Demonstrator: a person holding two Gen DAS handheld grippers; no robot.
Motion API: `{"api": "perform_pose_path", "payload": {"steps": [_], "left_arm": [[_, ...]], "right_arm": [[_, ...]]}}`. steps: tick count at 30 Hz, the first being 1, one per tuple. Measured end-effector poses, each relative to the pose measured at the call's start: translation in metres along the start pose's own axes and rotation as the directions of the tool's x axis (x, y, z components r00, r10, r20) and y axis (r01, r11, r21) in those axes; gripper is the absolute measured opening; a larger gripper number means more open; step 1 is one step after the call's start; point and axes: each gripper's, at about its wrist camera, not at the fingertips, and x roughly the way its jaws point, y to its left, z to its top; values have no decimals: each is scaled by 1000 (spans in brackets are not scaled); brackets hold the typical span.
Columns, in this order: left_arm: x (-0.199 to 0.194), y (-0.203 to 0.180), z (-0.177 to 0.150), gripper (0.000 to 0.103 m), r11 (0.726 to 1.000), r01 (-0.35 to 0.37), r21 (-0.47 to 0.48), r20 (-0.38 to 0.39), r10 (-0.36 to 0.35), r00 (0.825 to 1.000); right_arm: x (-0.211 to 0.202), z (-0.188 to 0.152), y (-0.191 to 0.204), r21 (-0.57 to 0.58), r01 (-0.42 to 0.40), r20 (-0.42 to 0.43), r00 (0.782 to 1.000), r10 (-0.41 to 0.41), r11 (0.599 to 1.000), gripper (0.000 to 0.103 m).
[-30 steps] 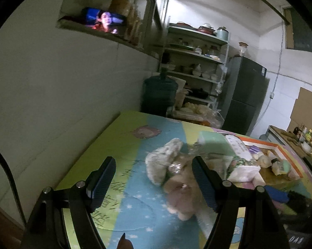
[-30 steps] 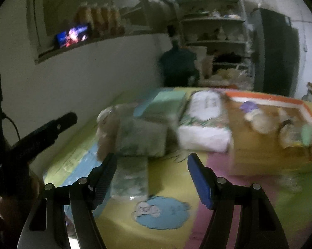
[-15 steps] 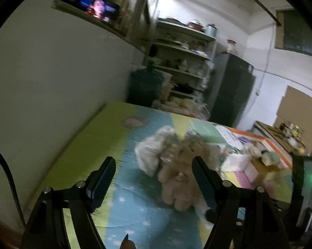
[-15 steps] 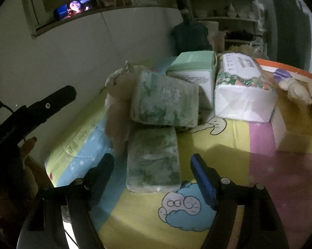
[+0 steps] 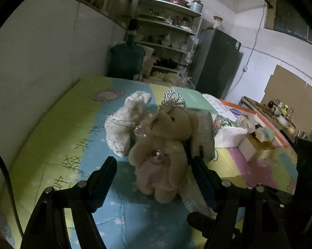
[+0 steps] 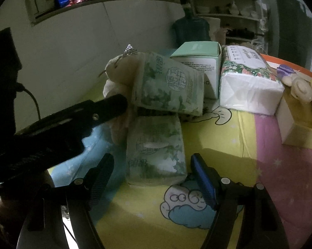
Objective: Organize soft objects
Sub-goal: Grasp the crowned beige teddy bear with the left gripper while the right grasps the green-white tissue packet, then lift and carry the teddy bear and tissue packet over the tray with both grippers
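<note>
While the left tool (image 5: 151, 178) stands wide around the teddy bear (image 5: 166, 145) on the mat (image 5: 58, 128), it should close on the torso. Seen from the right wrist, the right tool (image 6: 151, 176) gapes wide before the lower tissue pack (image 6: 156, 149); square it first.

Teddy bear (image 5: 166, 143) at centre of play mat (image 5: 58, 137), white plush (image 5: 124, 124) touching it at 10 o'clock, tissue pack (image 6: 156, 151) at bear's 3 o'clock, second pack (image 6: 168, 87) leaning atop it, box (image 6: 199, 62) behind, napkin pack (image 6: 249, 83) at 2 o'clock
</note>
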Motion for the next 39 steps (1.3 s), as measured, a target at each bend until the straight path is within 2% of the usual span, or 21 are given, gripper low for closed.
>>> {"api": "perform_pose_path", "payload": {"steps": [1,3,5,9,13,28,39], "left_arm": [[2,0,0,70,1000,5,1,-7,-5,1000],[5,1,0,64,1000,11,1,-14,-11,1000],[9,2,-2,57,1000,12,-2,-25,-12,1000],[12,7,-4,45,999,31,-22,-41,-32,999],[9,8,-5,37,999,33,-23,-26,-34,999],[-30,18,-4,35,998,-16,-67,87,22,996],[-47,8,-3,35,999,-9,-42,121,14,993]], "right_arm": [[0,-1,0,0,3,1,1000,-3,1000,76],[0,-2,1,-3,29,6,1000,-29,1000,63],[0,-3,-2,0,40,8,999,-40,999,56],[-1,-3,-4,-1,43,10,999,-43,999,53],[-1,-3,-3,-10,51,13,999,-51,999,52],[-18,-10,8,-34,38,42,998,-37,999,51],[-41,-13,11,-22,50,78,996,-48,999,51]]}}
